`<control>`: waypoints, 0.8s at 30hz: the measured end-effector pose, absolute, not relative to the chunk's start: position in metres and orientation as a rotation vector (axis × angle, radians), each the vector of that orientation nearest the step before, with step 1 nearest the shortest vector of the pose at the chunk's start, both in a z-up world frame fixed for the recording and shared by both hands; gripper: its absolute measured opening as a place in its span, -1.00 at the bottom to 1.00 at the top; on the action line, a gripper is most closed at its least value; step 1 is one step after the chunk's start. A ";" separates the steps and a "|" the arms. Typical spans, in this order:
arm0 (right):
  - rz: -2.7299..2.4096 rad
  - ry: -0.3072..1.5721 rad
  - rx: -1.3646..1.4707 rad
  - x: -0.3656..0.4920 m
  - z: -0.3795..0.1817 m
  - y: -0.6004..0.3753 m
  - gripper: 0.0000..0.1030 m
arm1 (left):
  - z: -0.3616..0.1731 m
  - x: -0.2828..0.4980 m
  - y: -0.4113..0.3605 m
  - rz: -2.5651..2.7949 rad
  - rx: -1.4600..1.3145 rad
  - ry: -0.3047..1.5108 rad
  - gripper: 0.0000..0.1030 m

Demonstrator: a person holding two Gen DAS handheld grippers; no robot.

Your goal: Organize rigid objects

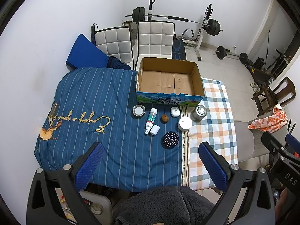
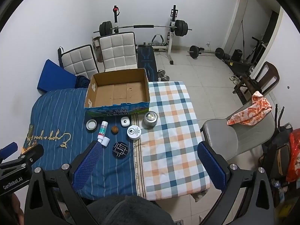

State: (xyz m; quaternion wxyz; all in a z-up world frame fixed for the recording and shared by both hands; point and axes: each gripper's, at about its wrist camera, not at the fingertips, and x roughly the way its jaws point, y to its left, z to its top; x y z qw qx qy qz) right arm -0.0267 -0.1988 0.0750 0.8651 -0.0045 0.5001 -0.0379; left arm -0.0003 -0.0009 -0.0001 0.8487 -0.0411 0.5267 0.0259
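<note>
The left gripper (image 1: 151, 166) hangs over the near edge of the table with its blue jaws wide apart and nothing between them. The right gripper (image 2: 150, 166) hangs over the near edge too, jaws wide apart, holding nothing. In the right wrist view the other gripper's side reads "GenRobot.AI".

The table is covered by a blue striped cloth (image 1: 93, 101) on the left and a checked cloth (image 1: 211, 131) on the right. The blue cloth has curly gold writing (image 1: 84, 121) sewn on it, upside down and too loopy to read.

At the far edge of the table, near the middle, sits an open cardboard box (image 1: 168, 80). Its inside shows only bare brown card. Its front wall is blue and green with big Chinese letters.

The small things lie in a bunch just in front of the box. From the left: a round silver tin (image 1: 139, 110) with a white inside, open at the top. Then a white spray bottle (image 1: 151, 120) lying down, with a green and red label too small to read. Its white cap (image 1: 154, 129) lies touching it near the nozzle. Then a small brown nut (image 1: 164, 119). Nearer the near edge is a flat black round case (image 1: 171, 140) with white line patterns and small writing that cannot be read. Close to the box is a small white case (image 1: 175, 111). Then a round white jar (image 1: 184, 123) with a black picture on its lid, seen in the right wrist view. Last, on the checked cloth, stands a silver can (image 1: 200, 112) with a shiny top.
</note>
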 end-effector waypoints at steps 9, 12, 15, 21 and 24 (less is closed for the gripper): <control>-0.081 1.040 -0.015 -0.032 0.070 -0.193 1.00 | 0.003 -0.002 -0.001 0.052 -0.088 1.106 1.00; -0.082 1.040 -0.014 -0.033 0.070 -0.193 1.00 | 0.003 -0.002 -0.001 0.053 -0.086 1.105 1.00; -0.079 1.040 -0.014 -0.033 0.071 -0.193 1.00 | 0.006 -0.001 -0.002 0.055 -0.088 1.102 1.00; -0.080 1.038 -0.015 -0.033 0.071 -0.190 1.00 | 0.017 0.003 -0.007 0.055 -0.082 1.086 1.00; -0.079 1.039 -0.013 -0.032 0.072 -0.190 1.00 | 0.017 0.004 -0.006 0.054 -0.081 1.084 1.00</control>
